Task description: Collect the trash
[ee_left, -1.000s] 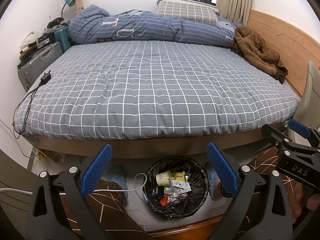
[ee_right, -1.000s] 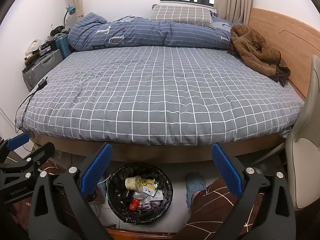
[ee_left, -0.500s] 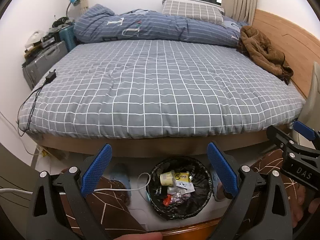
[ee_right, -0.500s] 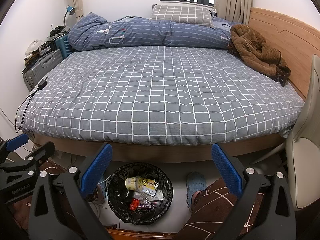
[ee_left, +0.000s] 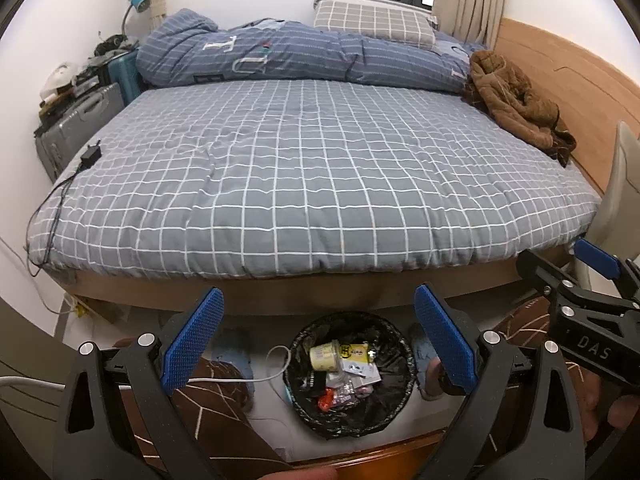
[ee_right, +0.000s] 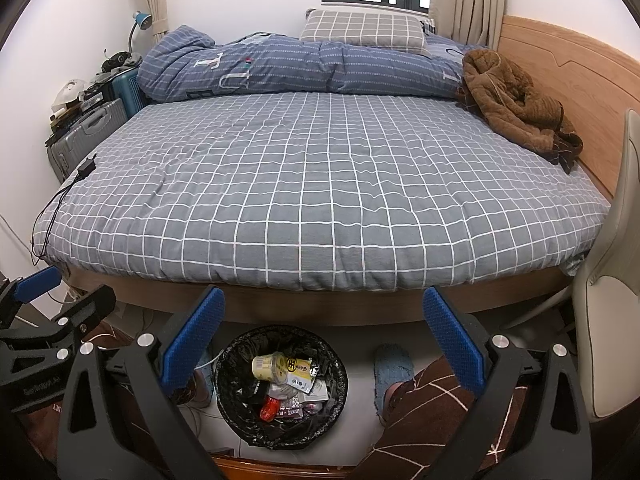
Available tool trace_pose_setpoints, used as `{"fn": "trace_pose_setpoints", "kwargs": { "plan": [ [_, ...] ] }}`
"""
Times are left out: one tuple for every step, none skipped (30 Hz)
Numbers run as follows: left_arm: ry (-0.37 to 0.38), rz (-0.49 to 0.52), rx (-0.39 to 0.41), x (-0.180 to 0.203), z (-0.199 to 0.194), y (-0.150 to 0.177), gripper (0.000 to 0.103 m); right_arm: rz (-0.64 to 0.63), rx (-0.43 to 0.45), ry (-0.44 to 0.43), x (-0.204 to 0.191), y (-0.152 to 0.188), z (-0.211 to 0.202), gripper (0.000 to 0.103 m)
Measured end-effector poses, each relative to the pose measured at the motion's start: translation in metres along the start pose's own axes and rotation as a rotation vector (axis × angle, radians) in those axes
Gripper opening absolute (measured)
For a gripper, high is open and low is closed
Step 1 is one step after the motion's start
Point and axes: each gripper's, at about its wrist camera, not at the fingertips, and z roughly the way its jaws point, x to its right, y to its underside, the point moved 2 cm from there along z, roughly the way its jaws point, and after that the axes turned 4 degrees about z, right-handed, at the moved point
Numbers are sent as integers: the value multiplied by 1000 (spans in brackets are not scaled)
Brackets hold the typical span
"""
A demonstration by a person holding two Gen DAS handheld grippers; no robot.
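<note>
Trash sits below me in the bin (ee_left: 347, 376), a round can lined with a black bag, on the pale floor between my 2 knees and just in front of the bed (ee_left: 304, 184). I judge I hold both tools high and level so each camera takes in the whole room before I choose a piece to go for. My left gripper (ee_left: 318, 340) has its 2 blue pads spread wide with nothing between them, and the bin shows in the gap. My right gripper (ee_right: 322, 342) is spread just as wide and empty too, with the bin a little toward its left pad. I keep the jaws apart, I think, so I am ready to close on something without a further step.

The bin stands upright with its mouth facing up, so its axis runs vertical. Inside, a pale yellow cup (ee_right: 269, 367) lies on its side near the top of the heap, its long axis roughly left to right in my right view. Beside it lies a yellow packet (ee_right: 298, 368), and lower down a red wrapper (ee_right: 270, 406). No loose trash shows on the bedspread; only a brown coat (ee_right: 516, 108) and a charger (ee_right: 86, 168) lie there
</note>
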Motion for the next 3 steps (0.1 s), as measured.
{"fn": "trace_pose_setpoints", "kwargs": {
  "plan": [
    [2,0,0,1,0,0,95,0,1,0,0,0,0,95],
    [-4,3,2,1,-1,0,95,0,0,1,0,0,0,95],
    [-7,6,4,1,-1,0,95,0,0,0,0,0,0,95]
  ]
}}
